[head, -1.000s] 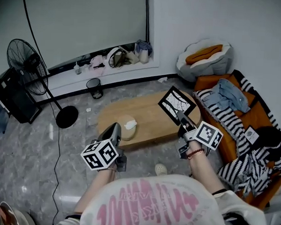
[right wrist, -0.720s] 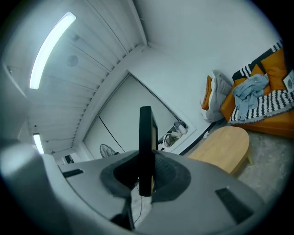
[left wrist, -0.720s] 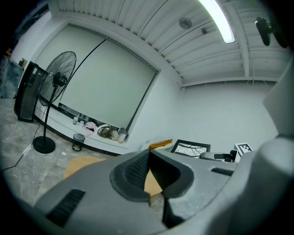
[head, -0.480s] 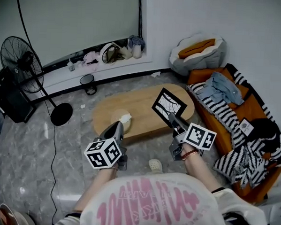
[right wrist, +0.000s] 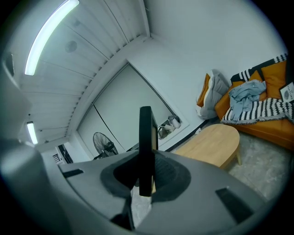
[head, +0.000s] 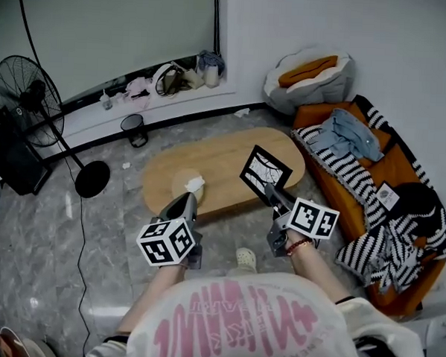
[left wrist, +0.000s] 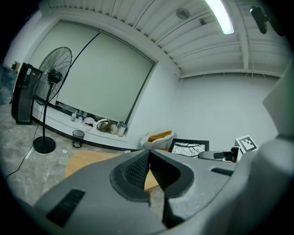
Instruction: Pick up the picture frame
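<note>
Right claw (right wrist: pixel 146 176) clamps black picture frame (right wrist: pixel 145 137) edge-on.

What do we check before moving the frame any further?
1. Black rectangular picture frame clamped in right tongs: ok, its edge sits between the jaws.
2. Frame clear of oval wooden table: ok, it looks lifted and tilted.
3. Grip placement: not ok, the tongs hold it by the lower edge and most of the frame overhangs.
4. Left tongs free to support: ok, shut on nothing.
5. Pale round object on the table out of the way: ok, well apart from the frame.
</note>
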`<control>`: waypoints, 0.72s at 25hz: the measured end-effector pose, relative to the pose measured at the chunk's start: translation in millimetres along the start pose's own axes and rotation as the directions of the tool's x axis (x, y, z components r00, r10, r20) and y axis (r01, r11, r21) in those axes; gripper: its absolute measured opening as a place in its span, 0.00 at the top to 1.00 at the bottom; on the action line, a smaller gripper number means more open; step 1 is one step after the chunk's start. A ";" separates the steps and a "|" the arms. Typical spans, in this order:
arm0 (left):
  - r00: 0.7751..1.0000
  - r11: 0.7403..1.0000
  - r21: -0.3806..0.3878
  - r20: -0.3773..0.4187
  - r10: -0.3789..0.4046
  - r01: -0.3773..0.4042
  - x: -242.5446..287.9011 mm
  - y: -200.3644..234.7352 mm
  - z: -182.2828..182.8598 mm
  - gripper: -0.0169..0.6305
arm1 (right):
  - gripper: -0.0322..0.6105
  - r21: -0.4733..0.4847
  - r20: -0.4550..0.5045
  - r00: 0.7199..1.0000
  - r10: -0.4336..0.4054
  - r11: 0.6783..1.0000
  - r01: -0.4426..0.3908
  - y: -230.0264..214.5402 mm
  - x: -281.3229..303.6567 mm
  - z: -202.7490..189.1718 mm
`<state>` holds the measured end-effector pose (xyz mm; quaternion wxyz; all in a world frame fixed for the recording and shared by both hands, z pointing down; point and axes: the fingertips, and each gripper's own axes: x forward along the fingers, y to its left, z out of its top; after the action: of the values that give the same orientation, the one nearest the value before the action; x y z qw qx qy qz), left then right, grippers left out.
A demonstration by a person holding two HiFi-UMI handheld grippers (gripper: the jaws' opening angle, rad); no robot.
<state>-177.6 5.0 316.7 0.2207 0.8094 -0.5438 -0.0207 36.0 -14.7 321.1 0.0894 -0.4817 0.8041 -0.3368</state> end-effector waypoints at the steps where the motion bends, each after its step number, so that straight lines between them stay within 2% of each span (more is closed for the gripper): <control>1: 1.000 1.000 0.000 -0.001 -0.001 0.001 1.6 0.8 0.2 0.97 | 0.86 -0.004 -0.004 1.000 -0.007 1.000 0.007 -1.6 0.6 -1.2; 18: 1.000 1.000 -0.004 -0.005 -0.001 0.001 11.0 9.5 -2.8 0.97 | 0.86 -0.033 -0.037 0.998 -0.051 0.998 0.049 -18.1 11.9 -7.8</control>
<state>-180.7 -6.9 325.1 0.2236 0.8093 -0.5428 -0.0197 39.1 -26.7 340.5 0.0581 -0.4965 0.7986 -0.3352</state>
